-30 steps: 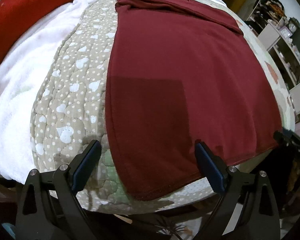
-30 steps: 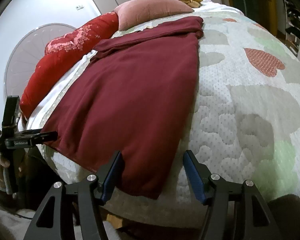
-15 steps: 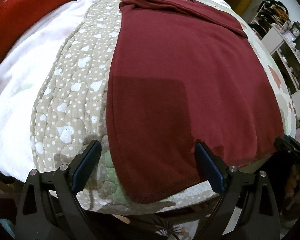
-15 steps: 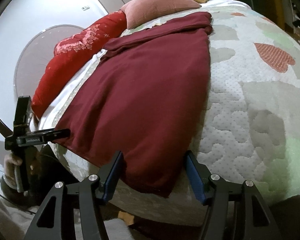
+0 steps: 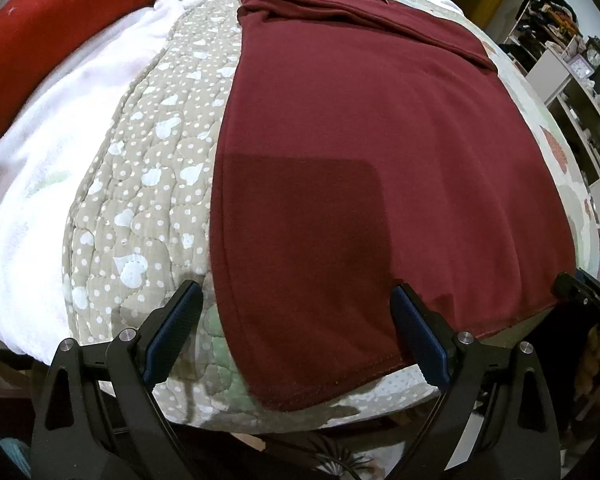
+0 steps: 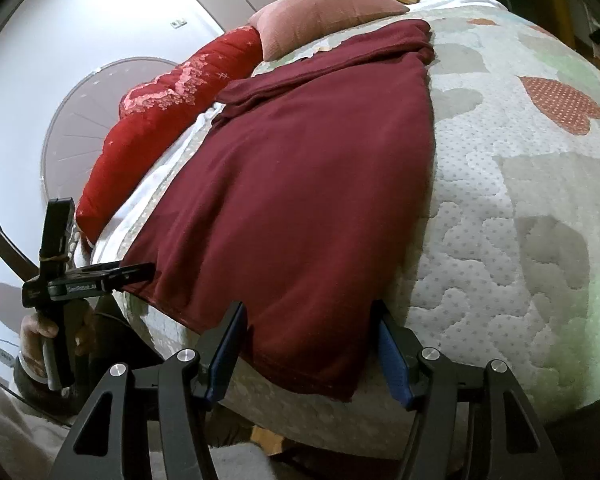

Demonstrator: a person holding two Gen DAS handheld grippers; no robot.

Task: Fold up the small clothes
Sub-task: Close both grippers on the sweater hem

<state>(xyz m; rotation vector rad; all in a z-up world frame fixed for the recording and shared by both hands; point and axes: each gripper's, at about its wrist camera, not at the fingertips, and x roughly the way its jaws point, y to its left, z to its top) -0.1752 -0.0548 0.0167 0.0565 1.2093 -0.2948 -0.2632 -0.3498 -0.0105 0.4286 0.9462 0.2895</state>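
A dark red garment point(image 5: 372, 184) lies spread flat on the quilted bed point(image 5: 148, 184), its far end folded into a band. My left gripper point(image 5: 298, 328) is open, its jaws either side of the garment's near left hem corner. In the right wrist view the garment point(image 6: 300, 184) hangs slightly over the bed edge, and my right gripper point(image 6: 312, 344) is open with its jaws around the near right hem corner. The left gripper point(image 6: 100, 276) shows at the left there, beside the hem.
A red cushion point(image 6: 172, 108) and a pink pillow point(image 6: 324, 12) lie at the bed's head. A white blanket point(image 5: 44, 152) lies left of the quilt. Shelves point(image 5: 572, 92) stand at the right. The heart-patterned quilt point(image 6: 520, 208) stretches right of the garment.
Both grippers have moved closer to the garment's near hem corners. Both stay open. The garment has not moved.
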